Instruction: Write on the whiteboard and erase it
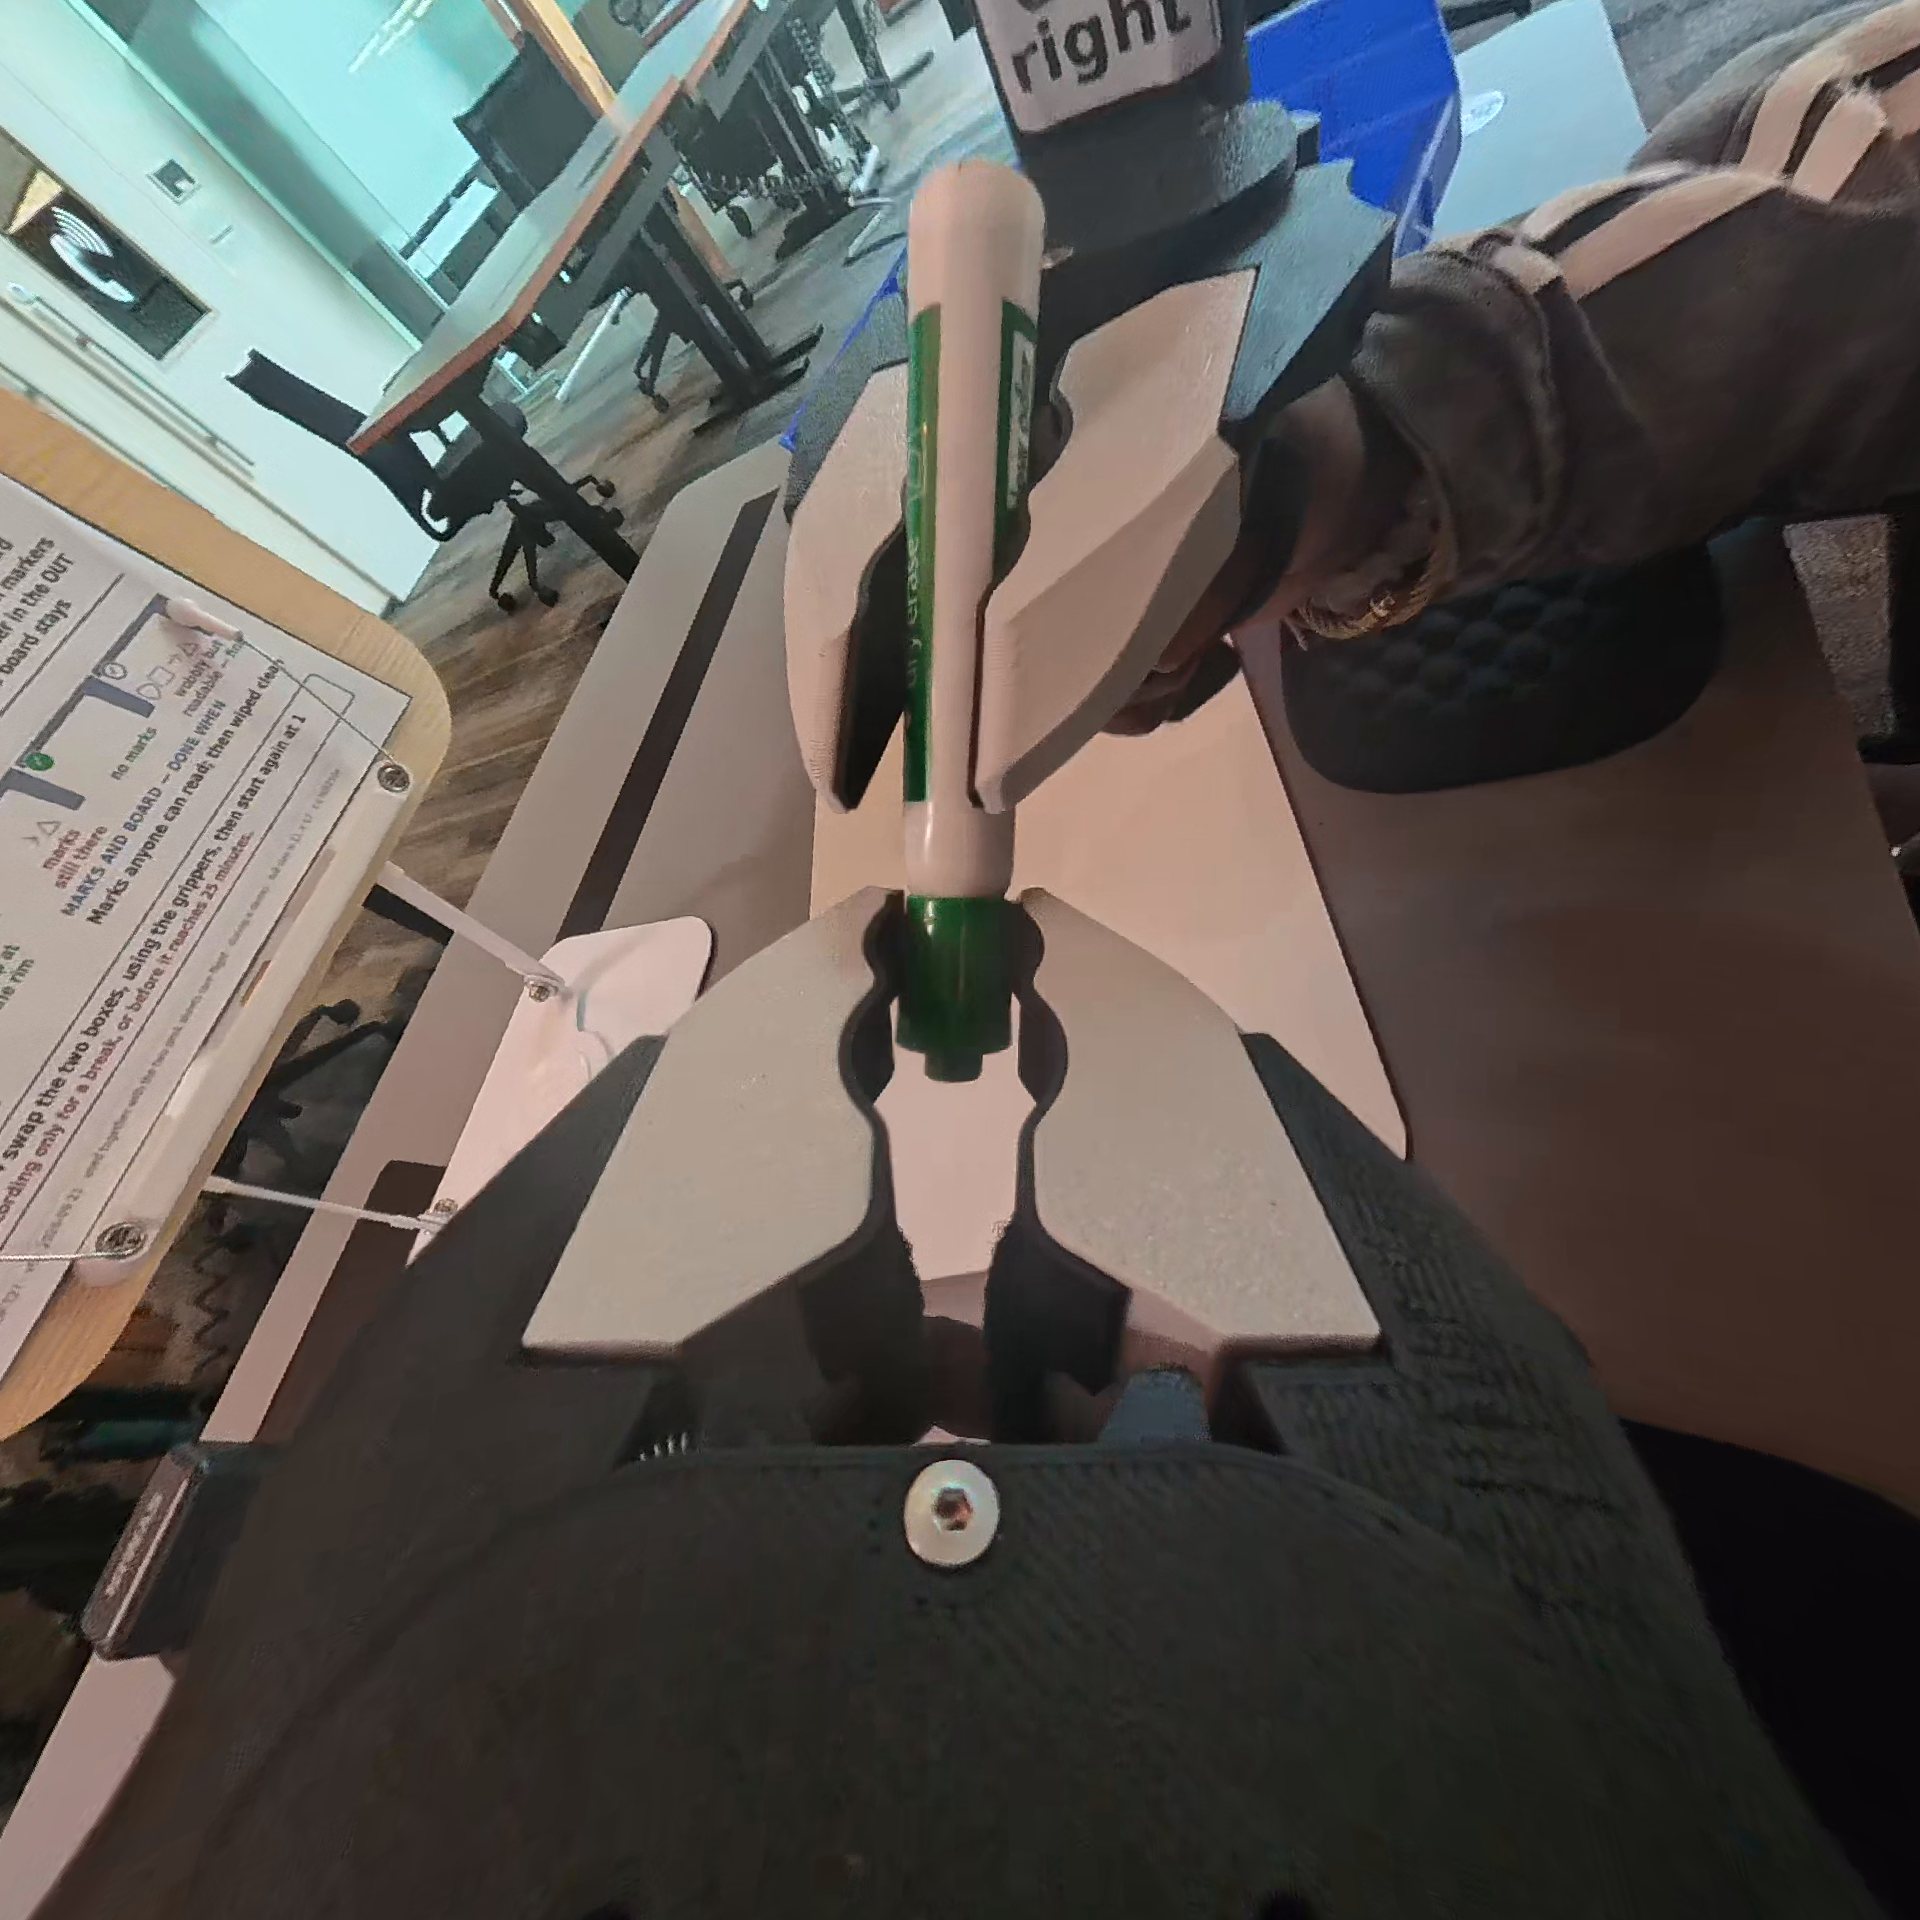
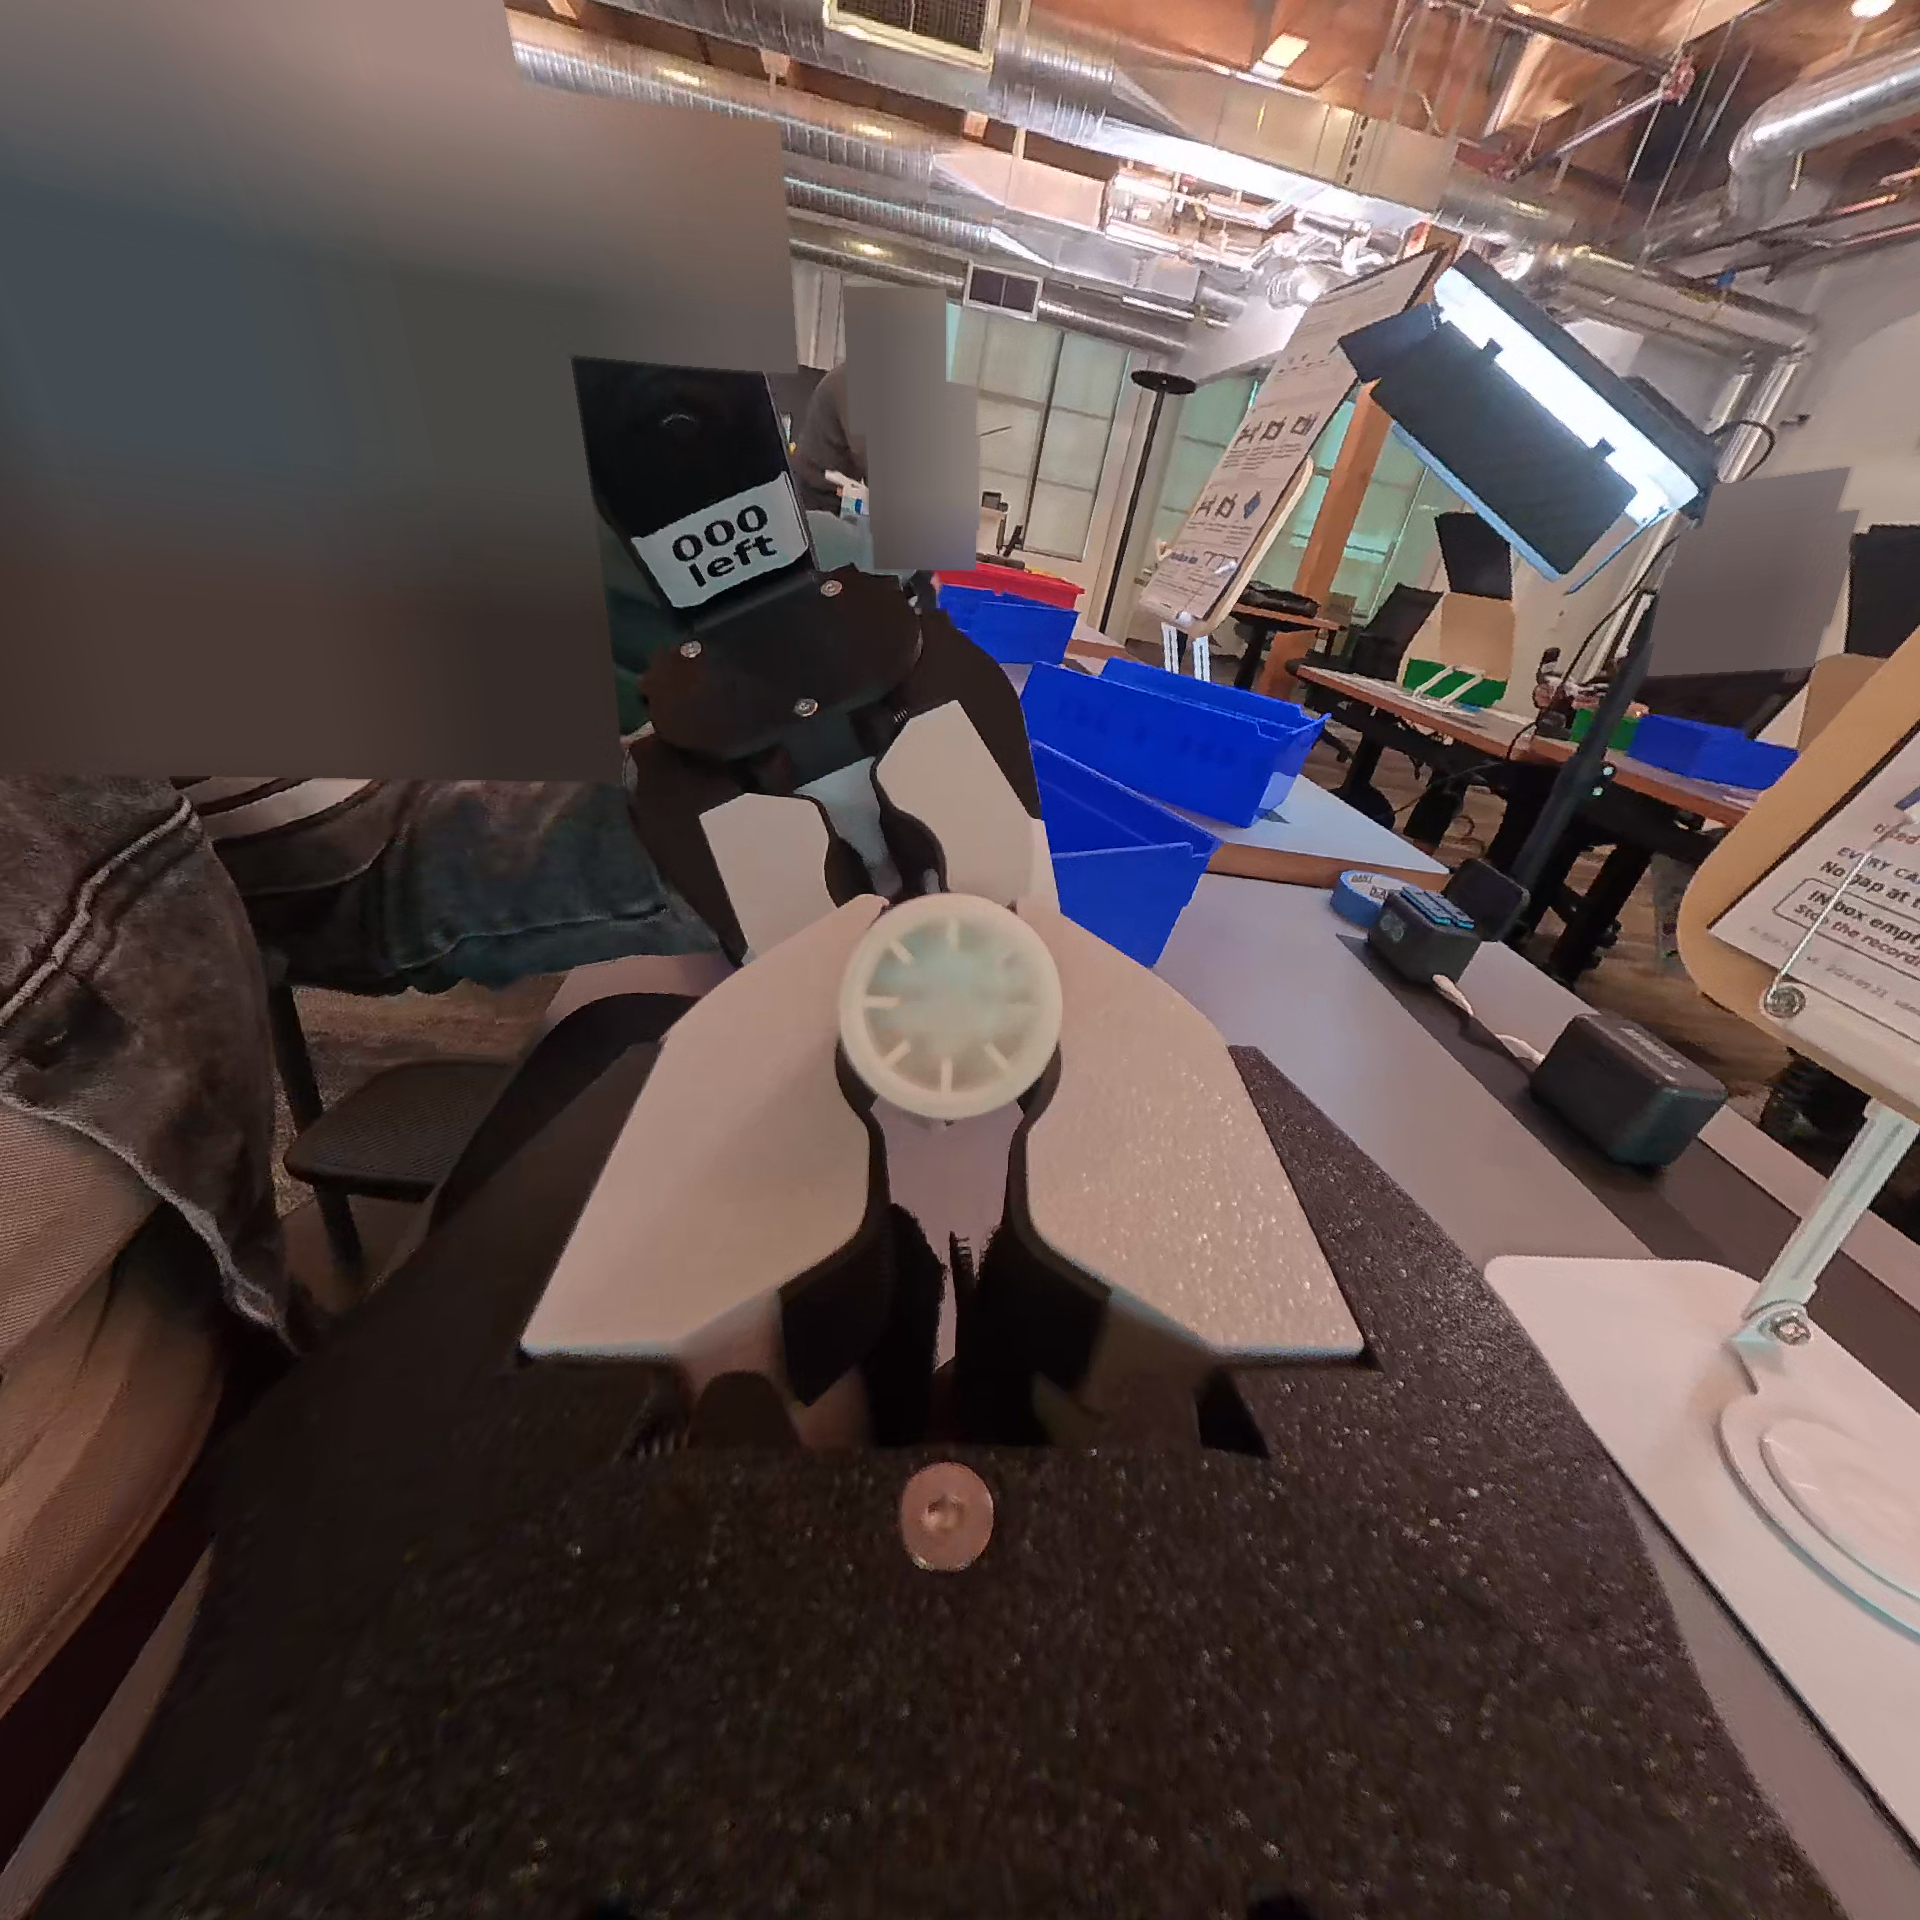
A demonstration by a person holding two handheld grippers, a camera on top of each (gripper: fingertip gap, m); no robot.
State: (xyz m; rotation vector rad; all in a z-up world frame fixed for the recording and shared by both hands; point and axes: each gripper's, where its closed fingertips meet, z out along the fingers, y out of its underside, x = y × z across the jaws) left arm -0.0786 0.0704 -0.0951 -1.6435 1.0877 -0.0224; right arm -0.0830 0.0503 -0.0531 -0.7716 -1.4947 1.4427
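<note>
The left gripper (image 1: 951, 977) is clenched on the green cap (image 1: 951, 987) of a dry-erase marker (image 1: 961, 540), while the right gripper (image 1: 914, 758) clamps the white-and-green barrel farther along. Held from both ends in line, the pair looks set up to pull the cap off before writing. The marker hangs in the air above the grey desk (image 1: 1558, 1039), near its front edge. The whiteboard itself cannot be made out. Blue bins (image 2: 1164, 727) sit toward the desk's far edge, an instruction-sheet stand (image 1: 623, 977) at its side; nothing blocks the pull.
</note>
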